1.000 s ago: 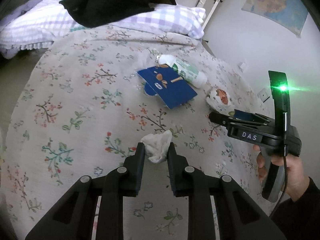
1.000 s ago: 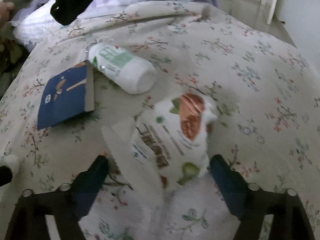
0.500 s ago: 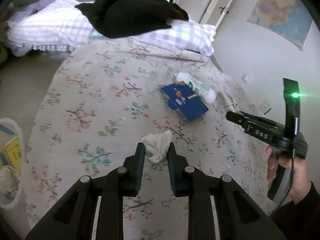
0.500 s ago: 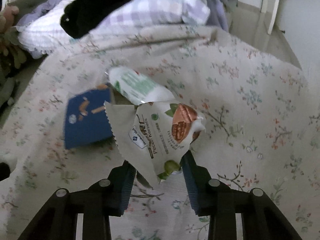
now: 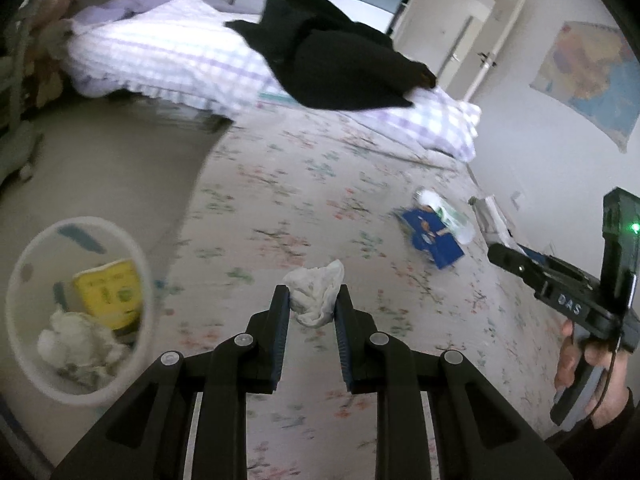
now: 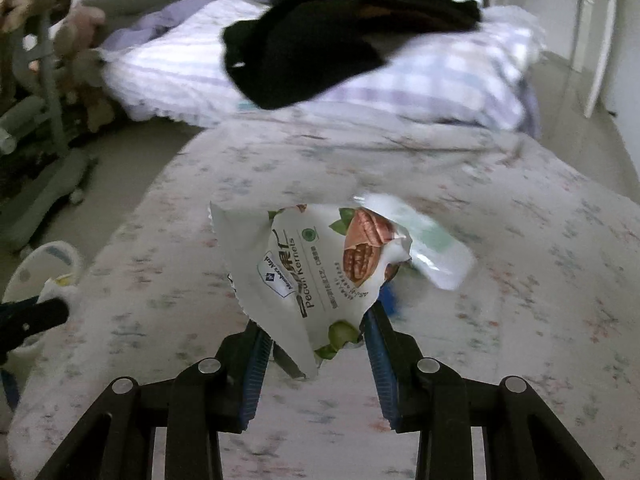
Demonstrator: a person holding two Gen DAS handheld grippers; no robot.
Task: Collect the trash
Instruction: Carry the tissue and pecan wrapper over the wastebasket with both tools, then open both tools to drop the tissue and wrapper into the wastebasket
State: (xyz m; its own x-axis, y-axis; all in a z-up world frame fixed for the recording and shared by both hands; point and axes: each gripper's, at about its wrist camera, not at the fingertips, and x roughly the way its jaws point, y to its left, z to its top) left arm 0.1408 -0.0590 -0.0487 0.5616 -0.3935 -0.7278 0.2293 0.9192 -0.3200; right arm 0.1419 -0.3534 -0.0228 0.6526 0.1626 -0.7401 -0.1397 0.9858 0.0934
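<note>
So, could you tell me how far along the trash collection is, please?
Done: the bin already holds a yellow packet and wadded tissue. In hand: left gripper clamps a crumpled tissue; right gripper, a nut packet. Left on the bed: blue box and bottle.

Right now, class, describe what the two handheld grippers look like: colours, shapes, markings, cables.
Both are black, angular linkages with silver rivets and blue ribbed pads. The right gripper shows white "DAS" lettering, a green light, a thin black cable and a grey handle, held by a bare hand with a dark sleeve.

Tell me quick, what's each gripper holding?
Left gripper: closed on a crumpled white tissue.
Right gripper: closed on a pecan snack bag.
</note>
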